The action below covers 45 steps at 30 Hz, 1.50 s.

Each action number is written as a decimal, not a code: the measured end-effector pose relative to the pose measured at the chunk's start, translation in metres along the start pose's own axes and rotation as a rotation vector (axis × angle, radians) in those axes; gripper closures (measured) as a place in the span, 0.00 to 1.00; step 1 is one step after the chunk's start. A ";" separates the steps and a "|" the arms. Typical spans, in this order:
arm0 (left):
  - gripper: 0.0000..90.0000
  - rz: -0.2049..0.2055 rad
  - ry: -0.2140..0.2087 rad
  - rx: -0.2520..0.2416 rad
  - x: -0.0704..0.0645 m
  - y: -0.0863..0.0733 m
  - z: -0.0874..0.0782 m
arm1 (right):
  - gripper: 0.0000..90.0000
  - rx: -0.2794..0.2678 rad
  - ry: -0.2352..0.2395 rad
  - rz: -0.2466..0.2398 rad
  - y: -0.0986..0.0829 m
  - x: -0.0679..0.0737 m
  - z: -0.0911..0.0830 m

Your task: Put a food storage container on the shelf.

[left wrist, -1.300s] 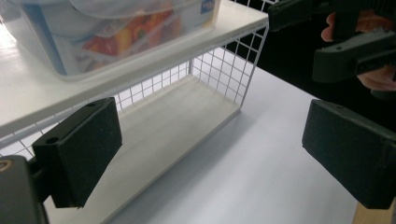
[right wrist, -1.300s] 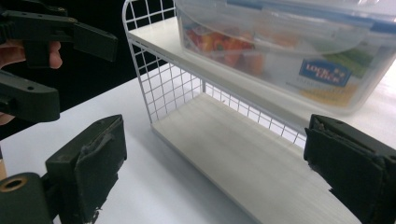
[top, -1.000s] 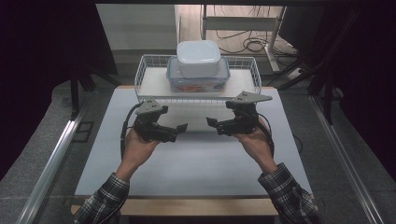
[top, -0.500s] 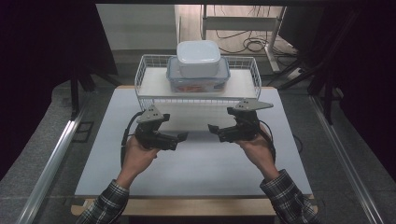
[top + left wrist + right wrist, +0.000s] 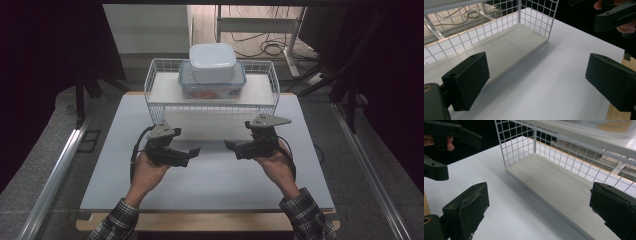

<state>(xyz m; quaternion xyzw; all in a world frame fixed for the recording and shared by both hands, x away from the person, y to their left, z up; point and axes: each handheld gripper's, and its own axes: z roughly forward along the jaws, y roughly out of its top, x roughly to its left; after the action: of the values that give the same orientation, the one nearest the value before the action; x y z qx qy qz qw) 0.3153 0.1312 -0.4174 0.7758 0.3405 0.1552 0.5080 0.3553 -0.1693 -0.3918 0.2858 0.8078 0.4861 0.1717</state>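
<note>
High view: left gripper (image 5: 192, 151) and right gripper (image 5: 231, 146) hover over the white table (image 5: 210, 185), tips facing, a gap between them. Wire rack (image 5: 155, 102) just beyond, carrying a clear container (image 5: 212, 86) with a white box (image 5: 212, 62) stacked on top.
Left gripper view: jaws wide apart, nothing held, rack's lower shelf (image 5: 506, 50) ahead.
Right gripper view: jaws wide apart, empty, same shelf ahead.

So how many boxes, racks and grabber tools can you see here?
Lidded plastic boxes: 2, the white box stacked on the clear box
Wire racks: 1, the white wire rack
Grippers: 2, the left gripper and the right gripper
Total: 5
</note>
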 end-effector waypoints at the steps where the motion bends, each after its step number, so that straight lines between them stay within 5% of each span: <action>1: 0.06 -0.004 0.001 -0.001 0.000 -0.002 0.000 | 0.02 0.000 -0.001 0.002 -0.001 0.000 0.000; 18: 0.06 -0.025 0.000 0.032 0.001 -0.023 0.007 | 0.00 -0.001 0.008 0.048 -0.028 -0.002 0.002; 45: 0.06 -0.044 0.008 0.087 -0.003 -0.051 -0.004 | 0.00 0.074 -0.018 0.020 -0.051 0.001 -0.008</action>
<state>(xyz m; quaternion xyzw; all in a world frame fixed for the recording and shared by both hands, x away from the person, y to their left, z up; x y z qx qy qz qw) 0.2913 0.1447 -0.4607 0.7888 0.3660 0.1323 0.4758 0.3350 -0.1921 -0.4330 0.3043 0.8208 0.4549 0.1637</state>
